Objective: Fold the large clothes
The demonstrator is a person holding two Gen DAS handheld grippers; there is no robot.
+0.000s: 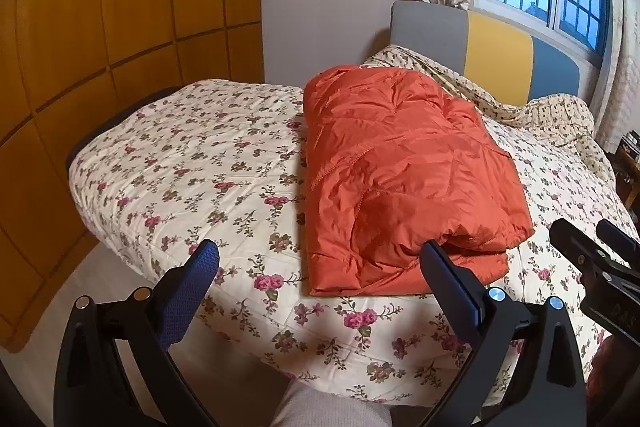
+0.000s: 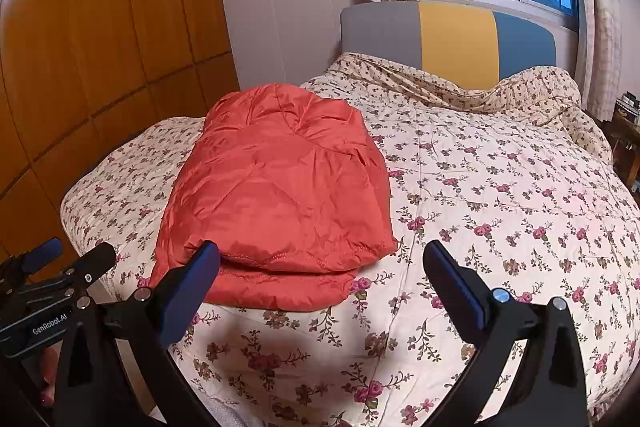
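On floral bedspread [image 2: 500,187], folded orange jacket [image 2: 276,187] rests.

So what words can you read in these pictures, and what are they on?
"GenRobot.AI": white letters on the black body of the left tool, seen in the right wrist view.
"DAS": faint raised letters on the right tool in the left wrist view; more may follow, but it is cut off.
The things on the shelf by the window are too small to read.
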